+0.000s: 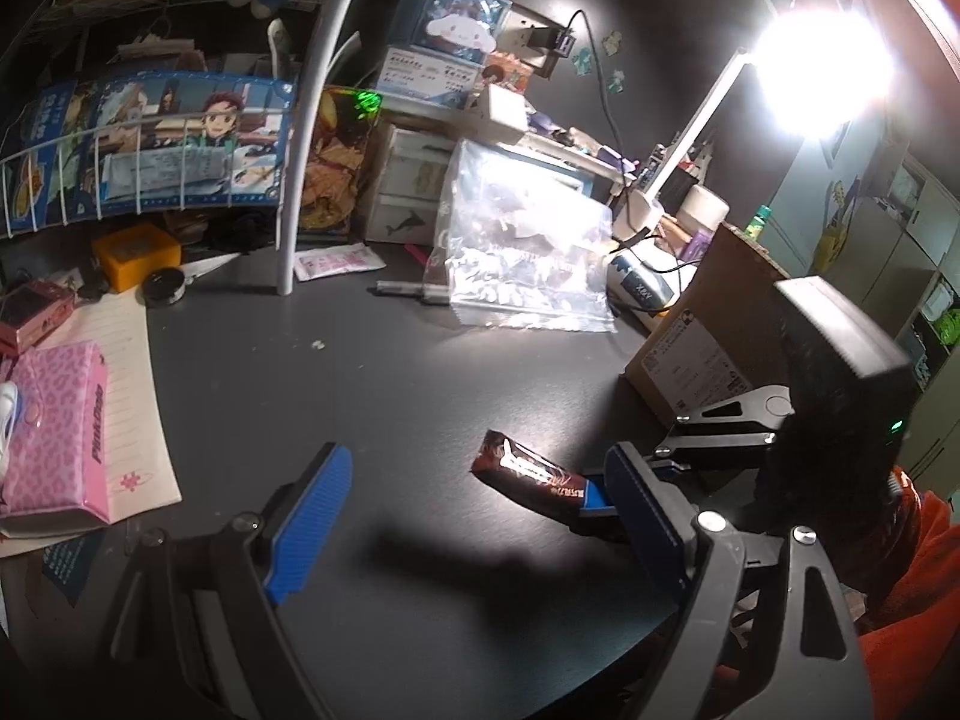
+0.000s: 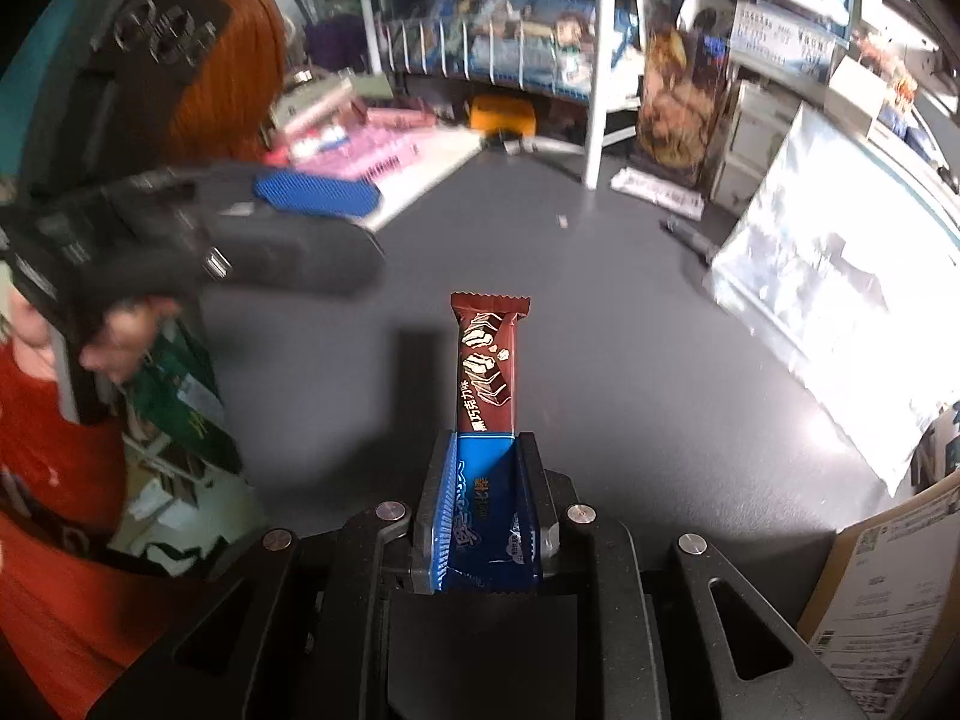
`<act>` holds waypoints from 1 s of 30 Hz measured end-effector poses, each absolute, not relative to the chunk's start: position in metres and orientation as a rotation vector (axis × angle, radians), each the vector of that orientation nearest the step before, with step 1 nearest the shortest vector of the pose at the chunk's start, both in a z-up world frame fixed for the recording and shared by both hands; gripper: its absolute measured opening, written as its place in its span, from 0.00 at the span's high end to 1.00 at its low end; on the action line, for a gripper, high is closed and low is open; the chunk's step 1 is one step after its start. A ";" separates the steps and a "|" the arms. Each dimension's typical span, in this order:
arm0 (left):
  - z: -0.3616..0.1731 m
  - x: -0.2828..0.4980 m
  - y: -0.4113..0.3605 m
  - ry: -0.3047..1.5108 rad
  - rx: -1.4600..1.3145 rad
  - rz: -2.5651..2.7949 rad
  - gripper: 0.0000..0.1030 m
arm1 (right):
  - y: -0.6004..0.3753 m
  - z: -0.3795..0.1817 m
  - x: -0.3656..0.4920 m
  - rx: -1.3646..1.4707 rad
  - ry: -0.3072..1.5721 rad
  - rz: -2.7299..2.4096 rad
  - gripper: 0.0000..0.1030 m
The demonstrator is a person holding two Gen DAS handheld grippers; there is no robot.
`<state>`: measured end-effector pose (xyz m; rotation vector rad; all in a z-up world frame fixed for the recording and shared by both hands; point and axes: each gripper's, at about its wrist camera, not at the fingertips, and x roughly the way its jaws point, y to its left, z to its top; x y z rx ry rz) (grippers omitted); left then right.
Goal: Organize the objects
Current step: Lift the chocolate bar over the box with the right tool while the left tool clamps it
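My right gripper (image 2: 483, 450) is shut on a brown-and-blue chocolate wafer bar (image 2: 487, 360), which sticks out forward above the dark desk (image 2: 600, 360). The same bar (image 1: 525, 471) shows in the left wrist view, held by the right gripper (image 1: 600, 501) that comes in from the right. My left gripper (image 1: 474, 516) is open and empty, blue pads wide apart, just left of the bar; it also shows in the right wrist view (image 2: 312, 198). A clear zip bag (image 1: 522, 252) leans at the back of the desk and appears in the right wrist view (image 2: 840, 300).
A cardboard box (image 1: 696, 354) stands at the right. A pink tissue pack (image 1: 54, 438) on a notepad lies at the left, with an orange box (image 1: 135, 255) and a white wire rack (image 1: 144, 180) behind. A lit desk lamp (image 1: 816, 72) glares at back right.
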<state>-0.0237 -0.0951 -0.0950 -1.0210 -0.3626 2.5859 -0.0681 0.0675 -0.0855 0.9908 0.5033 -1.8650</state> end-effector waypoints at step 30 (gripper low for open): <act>0.041 -0.095 0.060 -0.091 -0.786 2.314 0.66 | 0.211 0.057 -0.072 0.737 0.279 -2.198 0.86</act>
